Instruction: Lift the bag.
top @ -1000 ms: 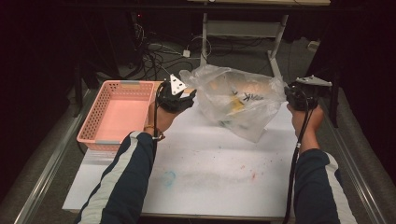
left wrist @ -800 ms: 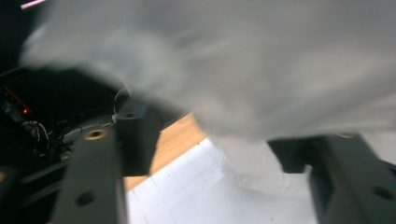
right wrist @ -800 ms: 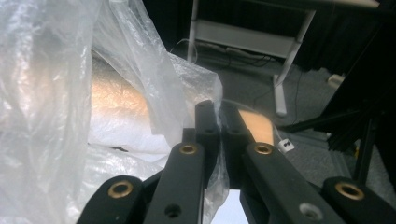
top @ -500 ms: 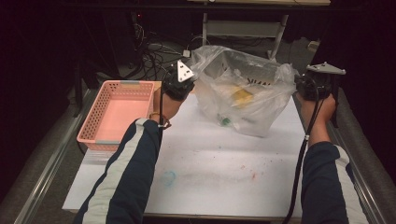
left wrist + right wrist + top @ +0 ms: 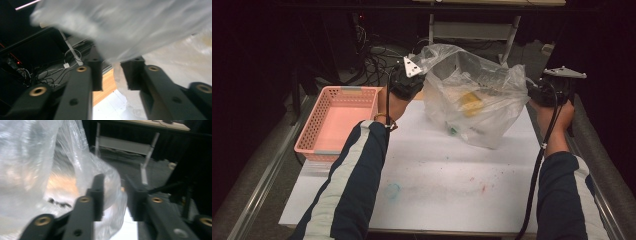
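From above, a clear plastic bag (image 5: 472, 97) sits toward the far side of the white table (image 5: 437, 175), its mouth pulled wide between the two hands, with something yellow (image 5: 470, 104) showing inside. The left claw (image 5: 408, 80) is up at the bag's left rim and the right claw (image 5: 546, 91) is at its right edge; from this height I cannot tell how either one's jaws stand. A pink basket (image 5: 339, 122) rests on the table's left side, just beside the left sleeve (image 5: 354, 180). In the left gripper view, the left claw (image 5: 111, 72) has its jaws a little apart, and blurred bag film (image 5: 140, 30) hangs across their tips and down into the gap; whether they pinch it I cannot tell. In the right gripper view, the right claw (image 5: 113, 195) also stands partly open, with the bag (image 5: 37, 170) bulging against the left jaw and nothing gripped between the two.
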A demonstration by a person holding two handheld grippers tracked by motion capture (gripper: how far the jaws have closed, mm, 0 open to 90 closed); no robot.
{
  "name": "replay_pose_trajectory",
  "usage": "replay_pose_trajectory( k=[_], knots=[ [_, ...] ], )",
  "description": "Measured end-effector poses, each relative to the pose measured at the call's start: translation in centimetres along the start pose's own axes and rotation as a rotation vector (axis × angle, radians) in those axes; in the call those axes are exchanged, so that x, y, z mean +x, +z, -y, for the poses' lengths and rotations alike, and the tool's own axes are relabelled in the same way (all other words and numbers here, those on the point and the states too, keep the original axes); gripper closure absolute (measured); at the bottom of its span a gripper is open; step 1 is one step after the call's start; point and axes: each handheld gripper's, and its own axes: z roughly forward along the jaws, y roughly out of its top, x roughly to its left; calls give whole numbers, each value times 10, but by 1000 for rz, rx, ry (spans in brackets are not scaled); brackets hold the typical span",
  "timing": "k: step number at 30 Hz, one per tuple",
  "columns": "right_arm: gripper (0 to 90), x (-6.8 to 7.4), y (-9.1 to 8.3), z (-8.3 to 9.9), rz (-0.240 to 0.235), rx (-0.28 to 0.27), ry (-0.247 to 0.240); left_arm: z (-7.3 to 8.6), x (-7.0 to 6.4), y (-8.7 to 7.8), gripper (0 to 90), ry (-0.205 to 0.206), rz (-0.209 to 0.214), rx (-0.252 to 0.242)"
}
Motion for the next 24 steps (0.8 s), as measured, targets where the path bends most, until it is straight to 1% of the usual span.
replay_pose_trajectory(
  k=[1, 2, 4, 6, 8, 11, 12, 14, 16, 17, 18, 20, 22, 24],
  knots=[
    [621, 1, -2, -1, -8, -8, -6, -1, 1, -2, 624, -2, -2, -6],
    [591, 2, -5, -3, -26, -18, -7, -2, 1, -5, 619, -3, 7, -17],
    [514, 5, -11, -6, -58, -34, -18, -4, 1, -9, 618, 9, -5, -18],
    [467, 8, -19, -9, -80, -67, -13, -5, 1, -11, 618, 11, -9, -20],
    [422, 12, -28, -13, -101, -101, -6, -6, 1, -13, 587, 6, -11, -15],
    [366, 19, -42, -20, -123, -146, -15, -5, 0, -16, 570, 3, -7, -16],
    [353, 21, -47, -22, -138, -163, -16, -4, 0, -17, 567, 2, -6, -17],
    [329, 26, -54, -26, -137, -183, -30, -2, -2, -19, 521, 7, -4, -19],
    [318, 30, -62, -28, -135, -199, -44, 1, -3, -22, 490, -1, 1, -29],
    [314, 32, -65, -28, -147, -209, -42, 3, -4, -24, 472, -3, -1, -30],
    [305, 34, -68, -28, -154, -214, -44, 6, -5, -26, 427, -4, -8, -33],
    [296, 40, -75, -26, -164, -225, -54, 11, -6, -30, 403, 2, -13, -34],
    [294, 45, -85, -22, -185, -249, -69, 16, -8, -33, 373, 9, -21, -40],
    [300, 52, -97, -16, -188, -270, -94, 20, -8, -38, 372, -2, -11, -53]
  ],
)
